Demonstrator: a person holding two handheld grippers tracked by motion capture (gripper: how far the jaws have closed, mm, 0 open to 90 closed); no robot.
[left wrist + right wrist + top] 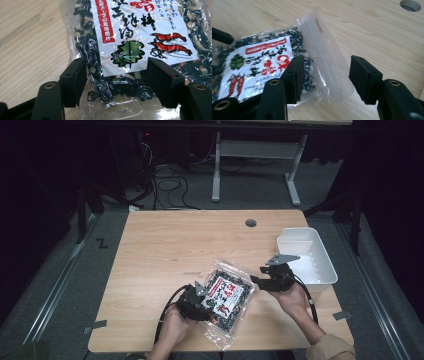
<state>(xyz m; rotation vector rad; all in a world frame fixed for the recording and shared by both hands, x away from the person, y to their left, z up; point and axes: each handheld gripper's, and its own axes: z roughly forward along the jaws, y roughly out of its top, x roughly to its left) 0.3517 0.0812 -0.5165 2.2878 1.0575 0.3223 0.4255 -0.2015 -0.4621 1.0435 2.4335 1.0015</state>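
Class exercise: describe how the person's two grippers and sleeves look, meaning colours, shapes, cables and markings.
Both the left gripper and right gripper are black, with blocky rectangular jaws, brass-coloured screw holes, a grey three-cornered plate on top and a trailing black cable. The right arm wears a tan sleeve.

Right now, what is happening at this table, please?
A person holds a tool in each hand and works on a clear packet of dried seaweed mix lying on the wooden table. The left tool is open around the packet's lower end, and the right tool is open around its clear sealed top strip. Neither has closed on it yet. A white bin stands at the table's right edge.
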